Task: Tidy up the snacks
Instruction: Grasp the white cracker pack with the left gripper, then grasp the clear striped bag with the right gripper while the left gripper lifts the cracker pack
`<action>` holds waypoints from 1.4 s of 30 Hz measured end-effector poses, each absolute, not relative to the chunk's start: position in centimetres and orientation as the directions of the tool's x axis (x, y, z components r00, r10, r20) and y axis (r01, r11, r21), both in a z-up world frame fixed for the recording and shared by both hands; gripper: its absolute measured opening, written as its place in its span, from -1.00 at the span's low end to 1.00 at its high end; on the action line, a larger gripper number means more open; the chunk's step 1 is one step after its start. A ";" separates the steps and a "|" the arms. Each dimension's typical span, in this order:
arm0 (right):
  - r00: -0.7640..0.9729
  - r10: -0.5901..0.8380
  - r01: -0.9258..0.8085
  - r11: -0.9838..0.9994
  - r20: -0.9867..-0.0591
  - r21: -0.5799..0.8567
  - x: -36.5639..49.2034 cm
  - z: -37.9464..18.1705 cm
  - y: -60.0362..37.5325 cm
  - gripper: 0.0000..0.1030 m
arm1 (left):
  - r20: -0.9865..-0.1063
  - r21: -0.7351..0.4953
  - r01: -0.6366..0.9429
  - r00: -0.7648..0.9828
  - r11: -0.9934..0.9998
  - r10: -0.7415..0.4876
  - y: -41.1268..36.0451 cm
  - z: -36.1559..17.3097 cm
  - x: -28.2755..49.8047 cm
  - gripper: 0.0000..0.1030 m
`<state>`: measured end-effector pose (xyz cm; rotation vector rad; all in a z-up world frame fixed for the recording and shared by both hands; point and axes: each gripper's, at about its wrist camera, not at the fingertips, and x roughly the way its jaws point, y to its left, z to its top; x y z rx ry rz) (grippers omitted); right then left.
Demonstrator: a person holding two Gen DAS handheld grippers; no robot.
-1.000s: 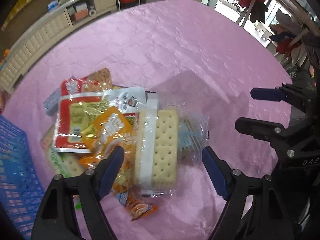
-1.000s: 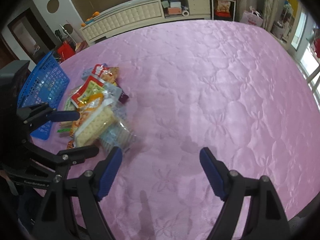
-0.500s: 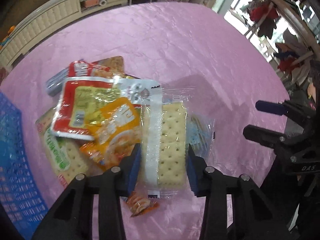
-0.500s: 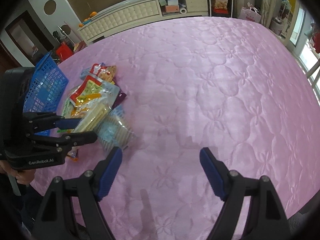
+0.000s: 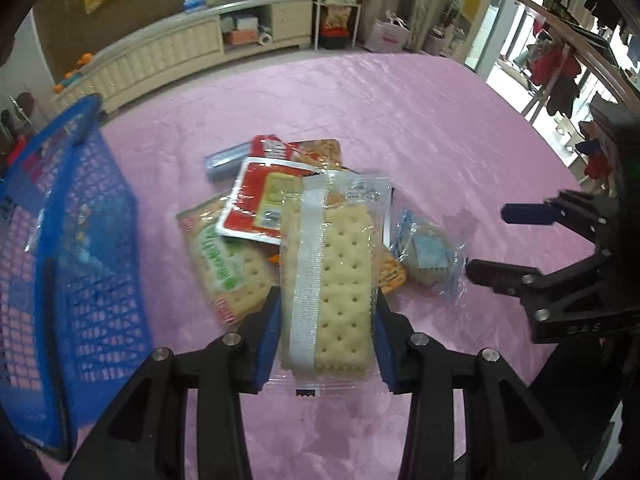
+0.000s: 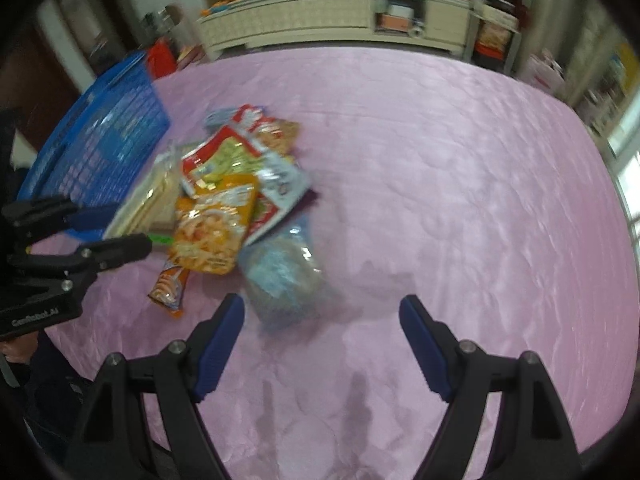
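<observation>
My left gripper [image 5: 326,320] is shut on a clear-wrapped pack of pale crackers [image 5: 340,276], lifted above the snack pile [image 5: 276,204]. In the right wrist view the same pack [image 6: 148,200] shows edge-on between the left fingers [image 6: 116,248]. The pile holds a red and yellow packet [image 6: 216,160], an orange packet [image 6: 216,232], a green-labelled cracker pack [image 5: 228,264] and a clear bag with blue contents [image 6: 284,276]. A blue mesh basket [image 5: 76,240] stands to the left of the pile. My right gripper [image 6: 322,330] hangs open just this side of the clear bag, nothing between its pads.
The snacks lie on a pink quilted cloth [image 6: 460,184] that covers the whole table. A small orange sachet [image 6: 168,288] lies at the pile's near edge. Behind the table runs a low cream cabinet [image 6: 320,16] with shelves.
The left jaws closed on the cracker pack and lifted it off the pile, swinging towards the blue basket. The right gripper shifted left, closer to the clear bag, still open.
</observation>
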<state>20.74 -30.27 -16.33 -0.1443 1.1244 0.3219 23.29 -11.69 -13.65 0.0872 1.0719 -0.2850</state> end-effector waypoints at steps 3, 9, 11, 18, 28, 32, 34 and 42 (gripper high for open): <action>0.378 0.158 -0.375 0.927 -0.912 0.005 21.7 -17.1 -29.0 0.62 | -0.874 -0.079 0.255 0.448 0.964 -0.190 -11.6 -13.9 22.9 -0.24; 0.346 0.142 -0.444 0.896 -0.927 -0.028 22.8 -18.8 -27.2 0.62 | -0.885 -0.102 0.226 0.423 0.969 -0.192 -11.0 -15.2 22.6 -0.24; 0.339 0.132 -0.465 0.884 -0.932 -0.044 23.1 -19.5 -26.7 0.62 | -0.889 -0.101 0.225 0.417 0.969 -0.190 -11.1 -15.4 22.7 -0.24; 0.318 0.105 -0.485 0.872 -0.942 -0.066 23.5 -21.4 -26.8 0.30 | -0.891 -0.106 0.225 0.411 0.969 -0.193 -11.1 -15.5 23.2 -0.24; 0.344 0.101 -0.437 0.897 -0.933 -0.064 22.1 -20.5 -27.3 0.13 | -0.880 -0.110 0.227 0.430 0.968 -0.201 -11.0 -14.4 22.2 -0.24; 0.377 0.085 -0.416 0.905 -0.922 -0.087 20.9 -18.5 -27.9 0.13 | -0.868 -0.103 0.223 0.455 0.969 -0.197 -10.6 -13.0 21.3 -0.24; 0.390 0.076 -0.406 0.909 -0.917 -0.097 20.2 -17.5 -28.0 0.13 | -0.858 -0.106 0.223 0.472 0.969 -0.202 -10.3 -12.1 20.7 -0.24; 0.467 0.098 -0.396 0.912 -0.879 -0.109 17.6 -12.7 -27.0 0.13 | -0.820 -0.096 0.232 0.533 0.968 -0.209 -9.2 -8.6 18.4 -0.24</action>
